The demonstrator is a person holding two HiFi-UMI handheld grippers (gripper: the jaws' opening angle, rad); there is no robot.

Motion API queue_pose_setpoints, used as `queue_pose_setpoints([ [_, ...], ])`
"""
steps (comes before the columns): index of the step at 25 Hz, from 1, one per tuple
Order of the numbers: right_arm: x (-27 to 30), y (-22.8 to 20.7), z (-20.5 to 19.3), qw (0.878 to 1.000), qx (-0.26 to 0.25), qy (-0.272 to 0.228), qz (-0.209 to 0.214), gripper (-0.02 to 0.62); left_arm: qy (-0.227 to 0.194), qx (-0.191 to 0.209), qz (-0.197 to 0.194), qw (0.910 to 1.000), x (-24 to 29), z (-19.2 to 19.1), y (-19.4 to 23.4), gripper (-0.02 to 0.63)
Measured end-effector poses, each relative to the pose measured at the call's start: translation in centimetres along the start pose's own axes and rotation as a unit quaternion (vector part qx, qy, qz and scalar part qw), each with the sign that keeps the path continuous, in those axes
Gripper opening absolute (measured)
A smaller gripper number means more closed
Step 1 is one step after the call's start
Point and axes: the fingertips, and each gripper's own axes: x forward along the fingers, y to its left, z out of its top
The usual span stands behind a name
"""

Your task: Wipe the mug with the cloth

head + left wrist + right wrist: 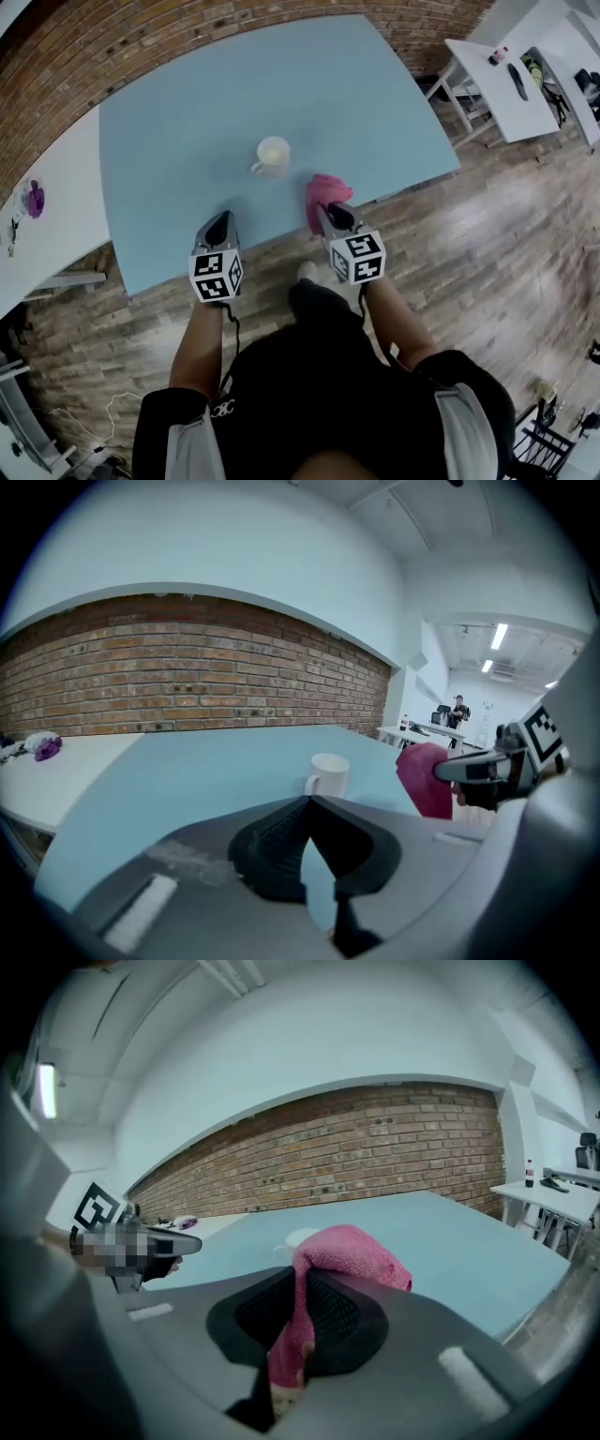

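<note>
— Left claw [307, 802] first: how do its jaws stand?

— Clenched tip to tip, with nothing between them. It hangs over the near edge of the light-blue surface [178, 122] and points slightly downward.

— And the right claw [298, 1283]?

— It is grasping the pink cloth [354, 1252]. The cloth is pinched between the jaws. A bunched fold rises over the tips, and a tail hangs down behind them. In the head view this claw is also at the near edge, to the right of the left one and well apart from it.

— Where is the mug?

— The white mug [272, 155] stands upright on the surface beyond both claws, roughly between them. Its handle is turned toward the left claw's side. Neither claw touches it. The cloth is near it but apart from it.

— What lies farther off?

— A brick wall [187, 677] runs behind the far edge of the surface. A white side table [66, 187] sits to the left with a small purple thing [35, 199] on it. To the right, across the wooden floor [506, 234], stands a second white table [492, 89] with a few dark items on it.
</note>
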Motion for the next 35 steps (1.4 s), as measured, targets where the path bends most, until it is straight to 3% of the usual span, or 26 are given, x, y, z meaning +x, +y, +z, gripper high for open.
queue_pose_setpoints([
  [8,3.2,-1.8,0.5,0.997,-0.014,0.033,0.064,0.037,0.006,-0.009,0.032,0.9994,1.9,1.0,-0.4,0.008],
  [15,4.8,-1.7,0.3,0.996,-0.015,0.043,0.082,0.037,0.037,0.0,0.057,0.9977,3.4,-0.4,0.3,0.009],
  [17,5.0,-1.9,0.2,0.995,-0.018,0.048,0.081,0.037,0.04,0.0,0.049,0.998,4.3,-0.6,0.3,0.012],
  [19,5.2,-1.9,0.1,0.995,-0.017,0.053,0.078,0.037,0.044,0.004,0.035,0.9984,5.3,-0.8,0.1,0.075],
  [21,5.4,-1.8,0.1,0.995,-0.015,0.059,0.075,0.037,0.049,0.014,0.026,0.9984,6.1,-0.9,0.0,0.075],
  [27,5.7,-2.6,0.0,0.994,-0.02,0.08,0.07,0.037,0.056,0.074,-0.005,0.9957,9.6,-0.2,-1.2,0.129],
  [30,6.1,-2.8,0.1,0.994,-0.028,0.084,0.066,0.037,0.055,0.098,-0.019,0.9935,11.2,0.1,-1.8,0.208],
  [35,7.1,-2.6,0.1,0.993,-0.031,0.091,0.062,0.037,0.061,0.101,-0.043,0.9921,13.4,-0.9,-2.1,0.227],
])
